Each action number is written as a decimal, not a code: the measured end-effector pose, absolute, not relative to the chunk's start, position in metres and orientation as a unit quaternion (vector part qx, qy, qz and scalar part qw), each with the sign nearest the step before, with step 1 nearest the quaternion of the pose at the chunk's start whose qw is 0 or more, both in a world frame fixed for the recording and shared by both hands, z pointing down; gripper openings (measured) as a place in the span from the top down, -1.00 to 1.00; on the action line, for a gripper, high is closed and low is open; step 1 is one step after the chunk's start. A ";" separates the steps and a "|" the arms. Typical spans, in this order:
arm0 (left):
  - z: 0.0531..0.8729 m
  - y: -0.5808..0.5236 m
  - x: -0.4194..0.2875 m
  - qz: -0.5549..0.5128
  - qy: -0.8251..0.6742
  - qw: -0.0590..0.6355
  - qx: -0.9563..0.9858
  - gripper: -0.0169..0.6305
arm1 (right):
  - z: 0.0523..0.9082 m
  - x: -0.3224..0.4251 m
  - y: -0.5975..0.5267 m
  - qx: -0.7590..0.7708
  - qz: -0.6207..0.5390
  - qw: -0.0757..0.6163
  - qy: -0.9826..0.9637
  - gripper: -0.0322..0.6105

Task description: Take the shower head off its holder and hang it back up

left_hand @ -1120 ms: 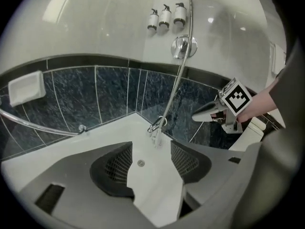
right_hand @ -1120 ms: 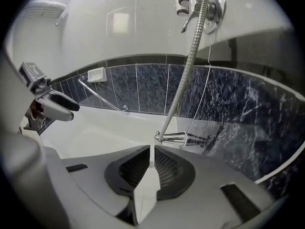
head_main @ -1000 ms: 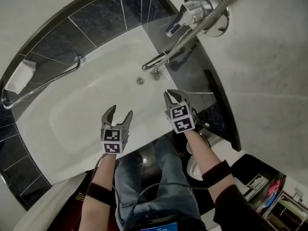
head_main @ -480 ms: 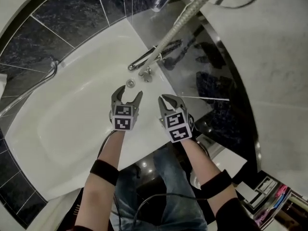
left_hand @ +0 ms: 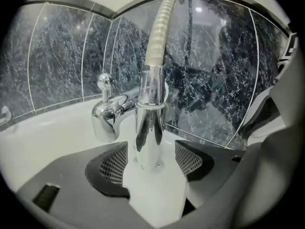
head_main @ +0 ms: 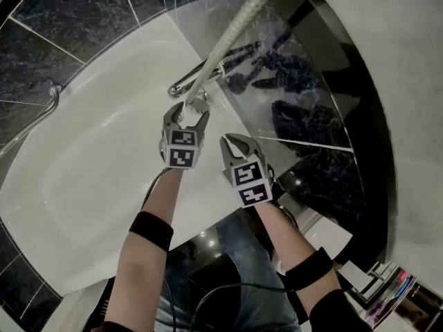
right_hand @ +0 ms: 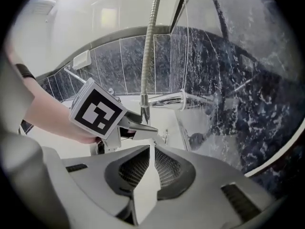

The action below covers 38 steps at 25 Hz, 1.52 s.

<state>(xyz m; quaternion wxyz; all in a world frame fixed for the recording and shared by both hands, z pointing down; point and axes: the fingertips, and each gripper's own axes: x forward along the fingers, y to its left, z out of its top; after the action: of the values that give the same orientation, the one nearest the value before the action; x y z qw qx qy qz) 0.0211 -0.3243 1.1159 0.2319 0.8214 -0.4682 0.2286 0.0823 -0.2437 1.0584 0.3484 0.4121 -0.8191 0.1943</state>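
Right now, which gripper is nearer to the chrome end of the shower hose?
Left. The left gripper has the chrome hose end between its open jaws. The right gripper, shut and empty, is off to its right, closer to the person.

Bathroom, white bathtub (head_main: pixel 97 171), chrome tap (head_main: pixel 177 88), shower hose (head_main: pixel 228 34), dark marbled wall tiles (head_main: pixel 69 9)

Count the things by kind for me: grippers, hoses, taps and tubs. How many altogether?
Grippers: 2, the left gripper and the right gripper
Shower hose: 1
Tap: 1
Bathtub: 1
Total: 5
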 end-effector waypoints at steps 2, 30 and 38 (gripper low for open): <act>1.119 -0.330 0.025 0.227 -0.466 0.228 0.824 0.00 | 1.063 0.085 -0.243 0.414 0.196 0.348 -0.818 0.73; 1.056 -0.195 -0.124 0.282 -0.548 0.248 0.747 0.52 | 1.000 0.019 -0.167 0.325 0.215 0.360 -0.848 0.77; 0.943 -0.104 -0.267 0.295 -0.651 0.251 0.653 0.52 | 0.901 -0.064 -0.122 0.255 0.190 0.349 -0.881 0.77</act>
<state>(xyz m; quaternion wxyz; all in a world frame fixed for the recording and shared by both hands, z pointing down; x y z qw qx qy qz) -0.2667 -0.1036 0.9434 0.2512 0.6531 -0.6505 0.2952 -0.0639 -0.1225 0.9010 0.3495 0.2548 -0.8813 0.1904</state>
